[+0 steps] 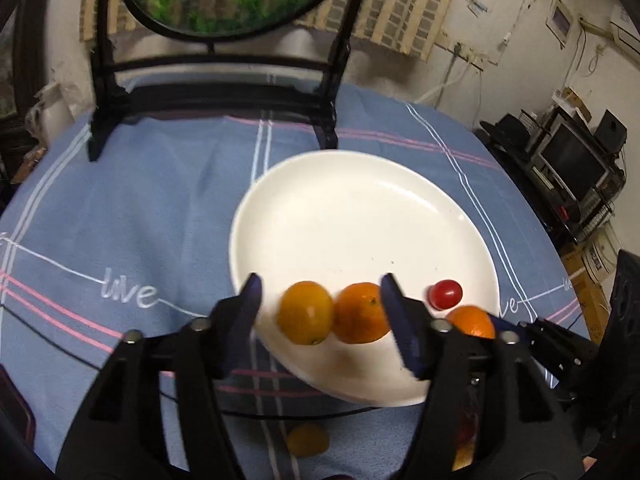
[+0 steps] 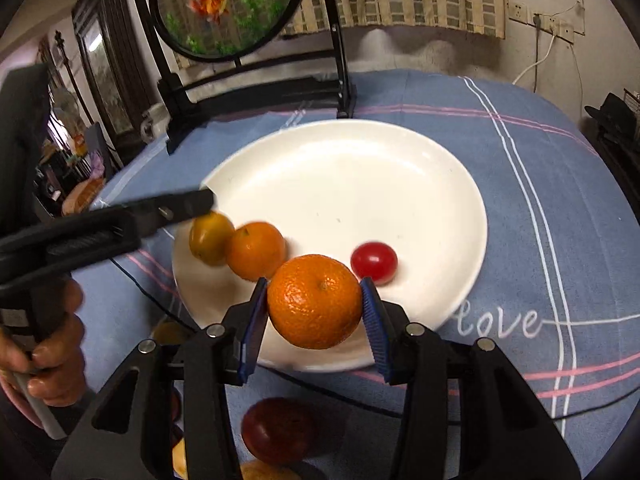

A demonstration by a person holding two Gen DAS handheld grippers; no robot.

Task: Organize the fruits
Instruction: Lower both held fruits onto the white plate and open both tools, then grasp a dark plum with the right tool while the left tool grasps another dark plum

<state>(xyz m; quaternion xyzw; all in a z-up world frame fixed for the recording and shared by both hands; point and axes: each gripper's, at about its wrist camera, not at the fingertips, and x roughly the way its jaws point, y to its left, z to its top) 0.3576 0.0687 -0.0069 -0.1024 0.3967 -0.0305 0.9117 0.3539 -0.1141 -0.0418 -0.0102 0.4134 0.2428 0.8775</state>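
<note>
- Glossy white ceramic-looking plate (image 2: 400,184) on a matt blue woven tablecloth (image 2: 560,208).
- Dimpled, waxy-skinned orange (image 2: 316,300) between ribbed blue pads (image 2: 374,320).
- Smooth, shiny cherry tomato (image 2: 374,262).
- Matt black plastic left gripper (image 1: 320,300), bright metal pins.

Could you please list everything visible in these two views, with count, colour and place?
plate: one, white, centre of the cloth
small oranges: two, orange and yellowish, side by side on the plate's near left edge
cherry tomato: one, red, on the plate, to their right
mandarin: one, orange, gripped over the plate's near edge
dark red fruit: one, on the cloth in front of the plate
yellow fruit: one, on the cloth in front of the plate
tablecloth: one, blue with pink and white stripes
round fish picture: one, on a black stand, behind the plate
left tongs: open, empty
right tongs: shut on the mandarin
hand: one, holding the left tongs
</note>
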